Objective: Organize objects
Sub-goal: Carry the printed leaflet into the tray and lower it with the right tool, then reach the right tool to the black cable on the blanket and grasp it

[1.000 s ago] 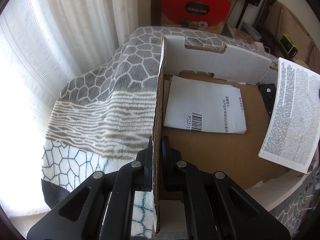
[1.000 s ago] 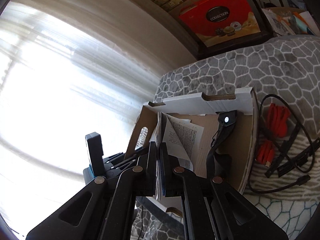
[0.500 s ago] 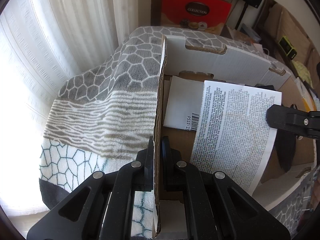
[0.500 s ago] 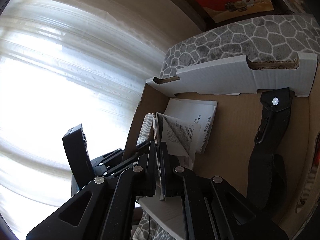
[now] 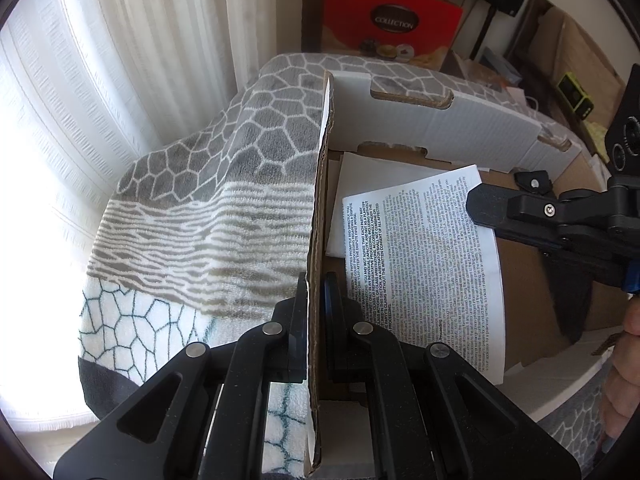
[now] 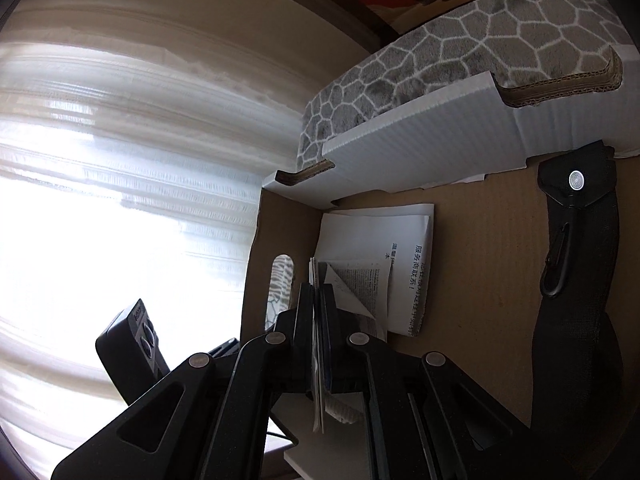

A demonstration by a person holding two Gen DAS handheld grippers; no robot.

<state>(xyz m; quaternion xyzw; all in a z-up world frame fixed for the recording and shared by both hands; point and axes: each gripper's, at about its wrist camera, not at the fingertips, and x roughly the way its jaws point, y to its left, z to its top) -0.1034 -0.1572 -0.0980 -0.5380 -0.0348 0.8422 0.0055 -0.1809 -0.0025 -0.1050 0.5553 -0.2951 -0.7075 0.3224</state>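
Note:
A shallow cardboard box (image 5: 436, 136) with white walls lies on a patterned blanket. My left gripper (image 5: 316, 284) is shut on the box's left wall (image 5: 318, 208). My right gripper (image 6: 318, 292) is shut on a printed leaflet (image 5: 424, 264) and holds it low inside the box, over a white folded paper (image 6: 404, 240) on the box floor. The right gripper also shows in the left wrist view (image 5: 476, 204), reaching in from the right. A black strap with a snap (image 6: 576, 240) lies on the box floor at the right.
The hexagon-patterned blanket (image 5: 224, 200) covers the surface under the box. White curtains (image 5: 100, 80) hang at the left. A red "Collection" box (image 5: 392, 24) stands behind. A person's hand (image 5: 624, 360) shows at the right edge.
My right gripper has carried the leaflet from the box's right side down and leftward into the box, over the white paper. My left gripper has kept its hold on the box wall.

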